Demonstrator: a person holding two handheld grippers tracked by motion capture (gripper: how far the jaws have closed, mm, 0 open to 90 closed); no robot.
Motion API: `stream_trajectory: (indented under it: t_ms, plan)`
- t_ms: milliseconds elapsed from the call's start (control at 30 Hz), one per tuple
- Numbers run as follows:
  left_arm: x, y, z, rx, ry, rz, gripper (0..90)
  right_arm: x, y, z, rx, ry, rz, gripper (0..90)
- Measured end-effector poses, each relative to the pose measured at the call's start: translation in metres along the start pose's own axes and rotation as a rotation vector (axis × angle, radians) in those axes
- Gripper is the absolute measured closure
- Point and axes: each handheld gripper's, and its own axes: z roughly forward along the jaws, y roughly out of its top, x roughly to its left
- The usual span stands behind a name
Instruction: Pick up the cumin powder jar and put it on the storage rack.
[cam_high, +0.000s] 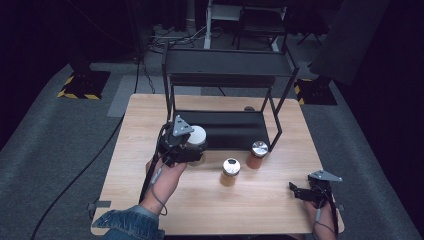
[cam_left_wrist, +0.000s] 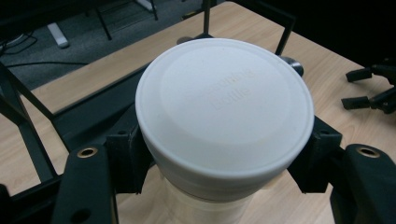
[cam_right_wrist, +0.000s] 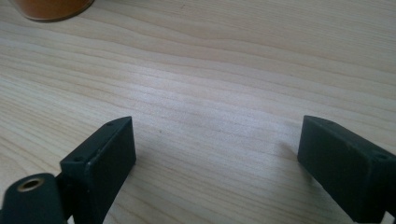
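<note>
My left gripper (cam_high: 194, 149) is shut on a jar with a broad white lid (cam_high: 198, 135), held just in front of the black rack's lower shelf (cam_high: 235, 127). In the left gripper view the white lid (cam_left_wrist: 224, 107) bulges between the two black jaws, whose pads press its sides, and pale jar glass shows below it. My right gripper (cam_high: 294, 191) rests low at the table's near right corner. In the right gripper view its jaws stand wide apart around bare wood (cam_right_wrist: 217, 154), so it is open and holds nothing.
Two orange jars with metal lids stand on the wooden table (cam_high: 150, 115): one in the middle (cam_high: 230, 171), one by the rack's right front leg (cam_high: 257, 154). The black two-tier rack (cam_high: 225, 67) occupies the far half. An orange jar base (cam_right_wrist: 51, 9) sits ahead of the right jaws.
</note>
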Motion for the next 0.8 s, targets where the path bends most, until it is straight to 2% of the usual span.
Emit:
stream_trajectory:
  t_ms: [133,233,367,633,800]
  plan:
    - [0.007,0.012,0.005,-0.006,0.016,0.005,33.6,0.000,0.000,0.000,0.000,0.001,-0.001,11.1]
    - [0.015,0.017,0.009,-0.020,0.018,-0.002,33.5,0.000,0.000,0.000,0.000,0.001,-0.001,11.1]
    - [0.025,0.025,0.015,-0.015,0.028,-0.010,33.6,0.000,0.000,0.000,0.000,0.001,-0.001,11.1]
    - [0.042,0.027,0.034,-0.021,0.058,-0.038,33.6,0.000,0.000,0.000,0.000,0.002,0.000,11.2]
    - [0.051,0.029,0.053,0.004,0.072,-0.063,33.6,-0.001,0.000,0.000,0.000,0.005,-0.002,11.2]
